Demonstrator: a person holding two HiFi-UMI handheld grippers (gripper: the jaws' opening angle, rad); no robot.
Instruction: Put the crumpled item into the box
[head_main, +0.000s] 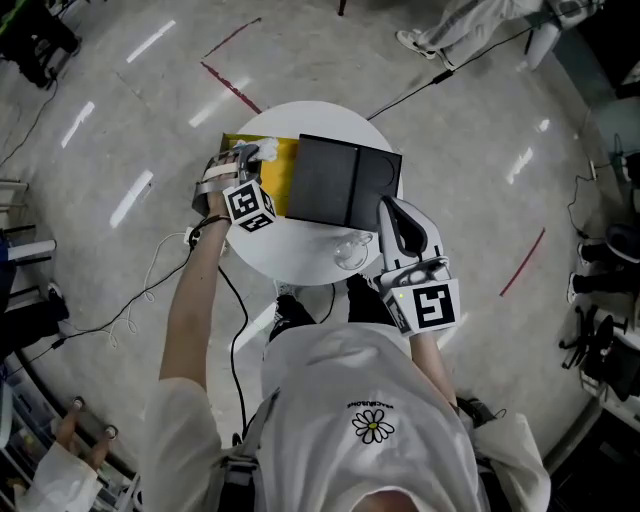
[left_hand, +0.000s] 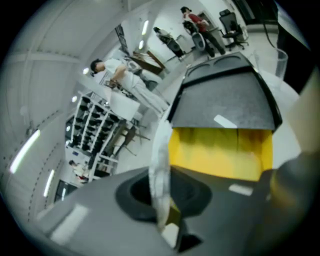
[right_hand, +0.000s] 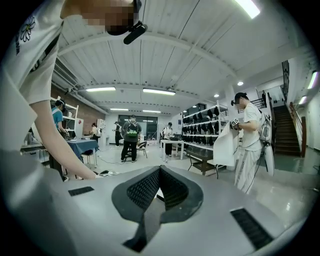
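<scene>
Left gripper (left_hand: 162, 200) jaws nearly shut, pinching a crumpled white paper wad (left_hand: 159, 160), which sticks out of the jaws as a narrow strip. Yellow box (left_hand: 220, 150) lies open straight ahead of the jaws at centre frame. Its long axis runs across the view, and the black lid (left_hand: 225, 100) is flipped back beyond it. Head view puts the wad at the box's left end, upper left of the round white worktop (head_main: 300, 262). Can't tell if it's over the cavity or the rim. Right gripper (right_hand: 159, 172) jaws together, empty, at lower right of the worktop and farther off. My read: the drop is the left hand's job.
</scene>
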